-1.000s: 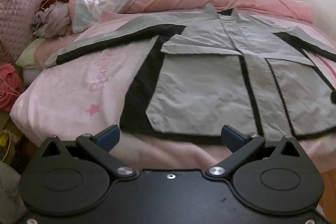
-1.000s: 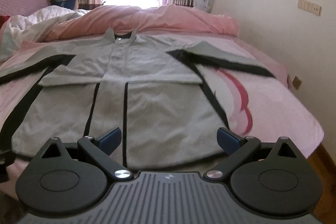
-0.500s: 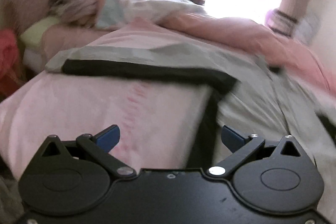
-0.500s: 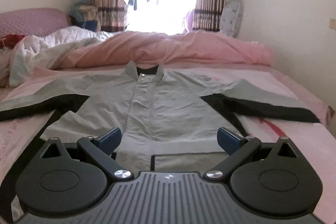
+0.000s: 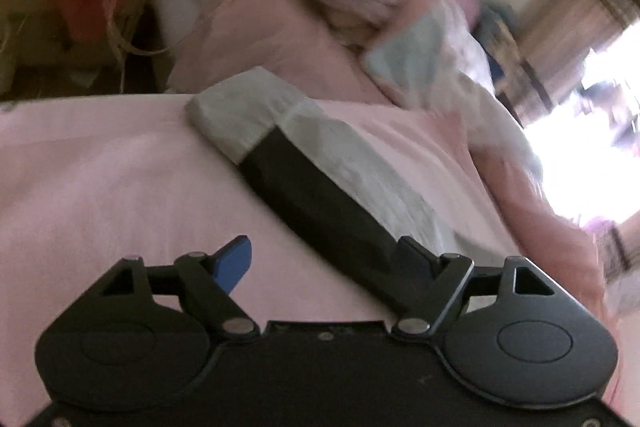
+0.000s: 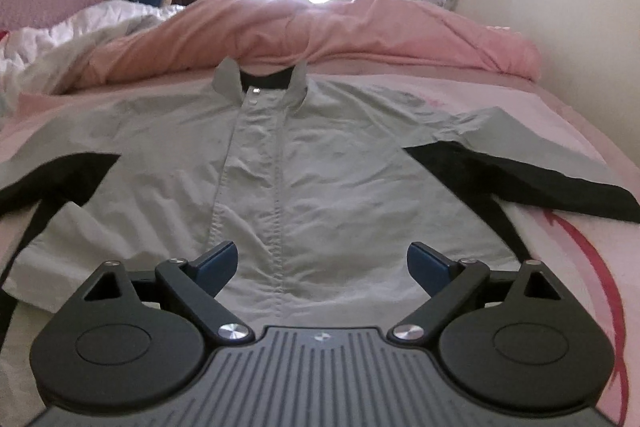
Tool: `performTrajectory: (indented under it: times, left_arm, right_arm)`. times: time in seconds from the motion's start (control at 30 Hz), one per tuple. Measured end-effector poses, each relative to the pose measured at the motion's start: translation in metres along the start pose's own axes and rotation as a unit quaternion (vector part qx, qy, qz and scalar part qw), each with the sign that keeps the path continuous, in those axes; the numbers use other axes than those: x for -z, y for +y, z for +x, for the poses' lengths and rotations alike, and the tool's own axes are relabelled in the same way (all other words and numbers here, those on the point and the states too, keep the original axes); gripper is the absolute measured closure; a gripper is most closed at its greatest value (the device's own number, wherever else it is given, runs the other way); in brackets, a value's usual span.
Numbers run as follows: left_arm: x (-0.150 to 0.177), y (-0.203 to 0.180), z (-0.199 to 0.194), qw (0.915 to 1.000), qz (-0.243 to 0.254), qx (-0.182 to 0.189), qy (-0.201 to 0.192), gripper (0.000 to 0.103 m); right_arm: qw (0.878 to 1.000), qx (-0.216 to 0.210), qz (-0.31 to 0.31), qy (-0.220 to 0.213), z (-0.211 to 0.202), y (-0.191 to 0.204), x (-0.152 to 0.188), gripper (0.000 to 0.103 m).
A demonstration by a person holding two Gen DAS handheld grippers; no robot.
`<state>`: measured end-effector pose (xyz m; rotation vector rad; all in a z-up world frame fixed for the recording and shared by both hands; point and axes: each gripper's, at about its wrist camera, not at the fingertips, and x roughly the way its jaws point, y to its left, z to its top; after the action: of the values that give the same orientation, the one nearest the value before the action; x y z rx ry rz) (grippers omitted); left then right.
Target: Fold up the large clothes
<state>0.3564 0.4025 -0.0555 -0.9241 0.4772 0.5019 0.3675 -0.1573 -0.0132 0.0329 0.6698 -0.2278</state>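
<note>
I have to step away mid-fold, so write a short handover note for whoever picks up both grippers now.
Left gripper: open, empty, over the jacket's left sleeve, near its grey cuff; the view is blurred.
Right gripper: open, empty, low over the jacket front at the placket.
The jacket lies flat, front up, on the pink bed, collar toward the window, both sleeves spread out.
Done: the jacket is laid out. No fold shows.
Left: probably fold the sleeves in first, then the body.

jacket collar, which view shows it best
The right wrist view: the collar sits sharp and centred at the top of the spread jacket. The left wrist view is blurred and shows only one sleeve, no collar.
</note>
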Motion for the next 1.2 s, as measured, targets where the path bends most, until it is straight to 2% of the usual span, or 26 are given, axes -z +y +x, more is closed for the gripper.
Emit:
performTrajectory:
  times: [0.03,0.13,0.43,0.5,0.53,0.57,0.63,0.7,0.73,0.87,0.9,0.97,1.03,1.1,1.2]
  left_arm:
    - [-0.004,0.008,0.001,0.9998,-0.016,0.005,-0.004,0.026]
    - [-0.014,0.021,0.018,0.9984,-0.055,-0.011,-0.005,0.029]
    - [-0.042,0.031,0.044,0.9935,-0.102,0.011,-0.049,0.031]
    - [-0.047,0.028,0.051,0.9939,-0.097,0.003,-0.052,0.037]
    - [-0.047,0.024,0.051,0.9947,-0.088,-0.009,-0.052,0.046]
    - [-0.047,0.021,0.051,0.9953,-0.078,-0.023,-0.052,0.063]
    - [-0.050,0.014,0.056,0.9963,-0.049,-0.055,-0.045,0.083]
    - [-0.051,0.014,0.056,0.9975,-0.051,-0.034,-0.034,0.098]
    - [-0.051,0.012,0.051,0.9980,-0.051,-0.018,-0.032,0.102]
    - [-0.048,-0.026,0.024,0.9978,-0.012,0.047,-0.045,0.103]
    - [-0.044,-0.044,0.014,0.9961,0.005,0.076,-0.043,0.103]
    - [-0.033,-0.078,-0.001,0.9901,0.036,0.131,-0.034,0.103]
    - [-0.015,-0.123,-0.017,0.9772,0.081,0.195,-0.019,0.103]
    - [0.011,-0.172,-0.029,0.9601,0.126,0.250,0.002,0.103]
    - [0.068,-0.255,-0.040,0.9214,0.181,0.339,0.058,0.103]
  right_arm:
    - [1.000,-0.001,-0.002,0.003,0.003,0.001,-0.002,0.000]
    - [1.000,-0.003,-0.003,0.008,0.012,0.006,-0.004,0.000]
    - [1.000,0.001,-0.012,0.022,0.031,0.012,-0.004,0.000]
    - [1.000,0.001,-0.005,0.023,0.032,0.009,-0.003,0.000]
    - [1.000,0.003,-0.002,0.024,0.033,0.008,-0.002,0.000]
    - [1.000,0.006,0.002,0.025,0.034,0.006,-0.002,0.000]
    - [1.000,0.012,0.010,0.026,0.036,0.003,-0.001,0.000]
    - [0.999,0.016,0.016,0.026,0.037,0.000,0.001,0.000]
    - [0.999,0.016,0.018,0.025,0.037,-0.002,0.001,0.000]
    - [0.999,0.022,0.025,0.027,0.037,-0.011,0.004,0.000]
    - [0.999,0.020,0.028,0.027,0.036,-0.013,0.005,0.000]
    - [0.999,0.016,0.034,0.027,0.033,-0.018,0.006,0.000]
    - [0.999,0.012,0.038,0.025,0.030,-0.022,0.007,0.000]
    - [0.999,0.007,0.040,0.020,0.025,-0.027,0.007,0.000]
    - [0.999,0.009,0.041,0.011,0.017,-0.036,0.006,0.000]
